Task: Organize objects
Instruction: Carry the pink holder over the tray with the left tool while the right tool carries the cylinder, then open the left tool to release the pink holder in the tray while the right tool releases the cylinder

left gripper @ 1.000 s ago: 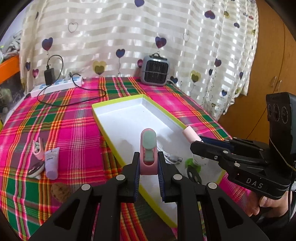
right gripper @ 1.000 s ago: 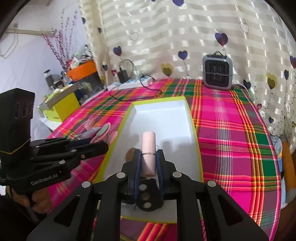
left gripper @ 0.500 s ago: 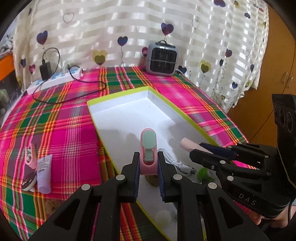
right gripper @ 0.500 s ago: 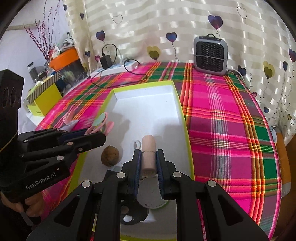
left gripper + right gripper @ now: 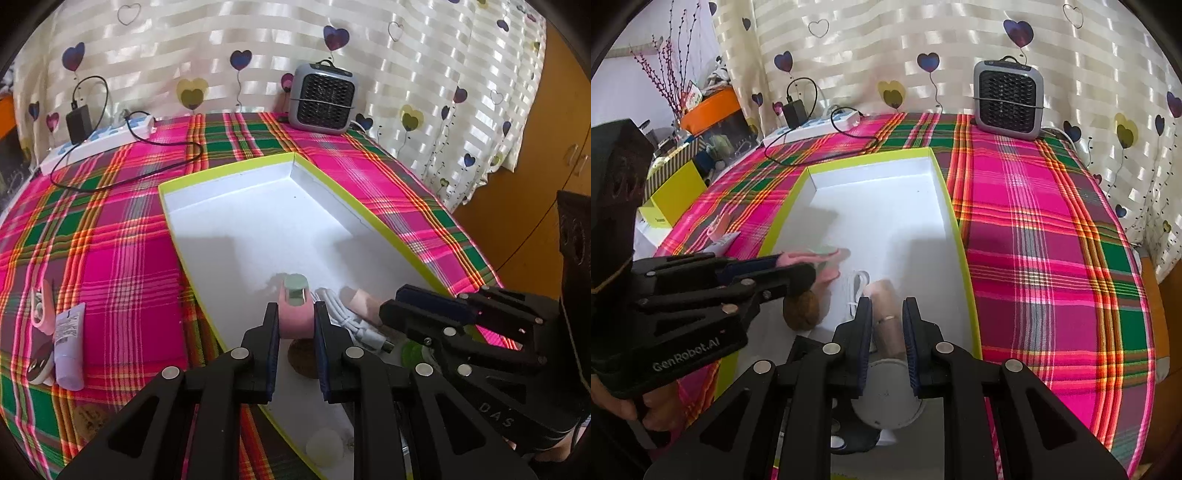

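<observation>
- The plaid tablecloth (image 5: 122, 236) covers the whole table; a grey heater (image 5: 322, 98) and a white power strip (image 5: 92, 146) sit at its far edge.
- The white tray with the yellow-green rim (image 5: 373, 218) lies in the middle, its far half bare, its near end filling up.
- Both grippers have dropped lower into the tray's near end over the last second, so two more objects are about to be placed.
- The left gripper (image 5: 295, 328) is closed on the pink clip with the mint top (image 5: 294, 312), low over the tray floor.
- The right gripper (image 5: 888, 325) holds the beige tube (image 5: 884, 314); its jaws look slightly slack, possibly releasing.
- A white cable (image 5: 351, 317) and a brown ball (image 5: 802, 309) already lie in the tray between the two.
- Left of the tray, a lilac tube (image 5: 68, 345) still waits on the cloth.
</observation>
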### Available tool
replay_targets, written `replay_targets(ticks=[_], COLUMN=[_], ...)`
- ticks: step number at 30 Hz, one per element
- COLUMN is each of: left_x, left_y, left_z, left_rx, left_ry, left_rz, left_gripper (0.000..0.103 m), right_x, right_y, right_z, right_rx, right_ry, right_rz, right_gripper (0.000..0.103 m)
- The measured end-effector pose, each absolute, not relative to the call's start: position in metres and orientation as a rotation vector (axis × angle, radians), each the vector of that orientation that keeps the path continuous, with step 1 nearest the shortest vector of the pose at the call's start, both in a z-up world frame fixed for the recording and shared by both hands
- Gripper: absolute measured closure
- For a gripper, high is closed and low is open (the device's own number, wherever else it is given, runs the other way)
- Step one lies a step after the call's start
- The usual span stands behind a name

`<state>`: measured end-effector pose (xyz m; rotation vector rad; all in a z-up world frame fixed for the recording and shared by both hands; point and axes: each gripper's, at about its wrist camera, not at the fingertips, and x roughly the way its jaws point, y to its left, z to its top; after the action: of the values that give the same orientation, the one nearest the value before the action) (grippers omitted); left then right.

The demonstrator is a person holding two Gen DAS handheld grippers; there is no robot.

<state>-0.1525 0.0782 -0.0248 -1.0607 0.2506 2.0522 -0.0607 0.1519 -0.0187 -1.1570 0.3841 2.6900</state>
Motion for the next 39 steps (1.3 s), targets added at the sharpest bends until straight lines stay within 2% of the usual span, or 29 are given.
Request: replay_targets(ticks=[6, 10, 20, 39], left_x=[-0.154, -0.152, -0.15, -0.129], left_y=[0.074, 0.068, 0.06, 0.0], left_z=[-0.02, -0.015, -0.011, 0.005], left_rx=[-1.054, -1.029, -1.027, -0.907], left_ry=[0.2, 0.162, 0.125, 0.043], left_rz=[2.046, 2.053, 2.037, 2.146], left_gripper=[0.086, 0.08, 0.072, 0.071], right_x=[-0.053, -0.051, -0.047, -0.038], right_y=[0.15, 0.148, 0.141, 0.118], right_z=[-0.008, -0.002, 0.003, 0.015], right_rx=[-1.08, -1.047, -1.019, -0.959], right_ry=[0.386, 0.383, 0.379, 0.34], right_rz=[2.712, 2.724, 2.728, 2.779], right_gripper=[0.085, 0.085, 0.085, 0.085])
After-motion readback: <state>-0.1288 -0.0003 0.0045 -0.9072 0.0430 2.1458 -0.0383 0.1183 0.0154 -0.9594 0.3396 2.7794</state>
